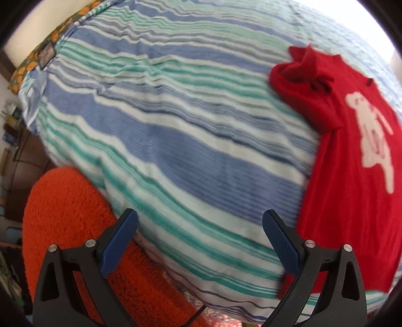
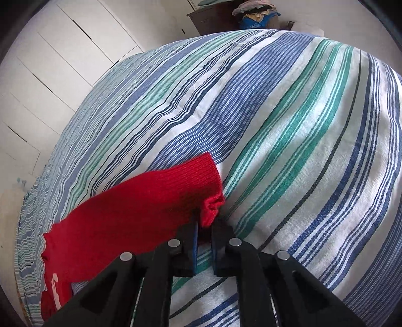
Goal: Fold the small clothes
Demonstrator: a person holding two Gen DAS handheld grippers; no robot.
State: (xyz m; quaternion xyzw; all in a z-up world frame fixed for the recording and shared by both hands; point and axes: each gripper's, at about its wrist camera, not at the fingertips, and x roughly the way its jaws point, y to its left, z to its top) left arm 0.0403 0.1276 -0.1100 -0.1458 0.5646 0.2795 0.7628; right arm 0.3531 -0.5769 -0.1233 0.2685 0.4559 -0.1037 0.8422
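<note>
A small red knit sweater (image 1: 349, 161) with a white figure on its front lies on the striped bedspread (image 1: 176, 130), at the right of the left wrist view. One sleeve is bunched near its top. My left gripper (image 1: 199, 241) is open and empty, over the bed's near edge, left of the sweater. My right gripper (image 2: 204, 226) is shut on the cuff end of the red sweater's sleeve (image 2: 155, 201), which stretches left toward the sweater body (image 2: 57, 276). The striped bedspread (image 2: 289, 140) lies under it.
An orange fluffy cushion (image 1: 75, 226) sits below the bed's edge at lower left. A floral-patterned pillow edge (image 1: 50, 47) lies at the far side. White cupboard doors (image 2: 50, 63) stand beyond the bed, and a dark dresser with piled clothes (image 2: 251, 12) is at the back.
</note>
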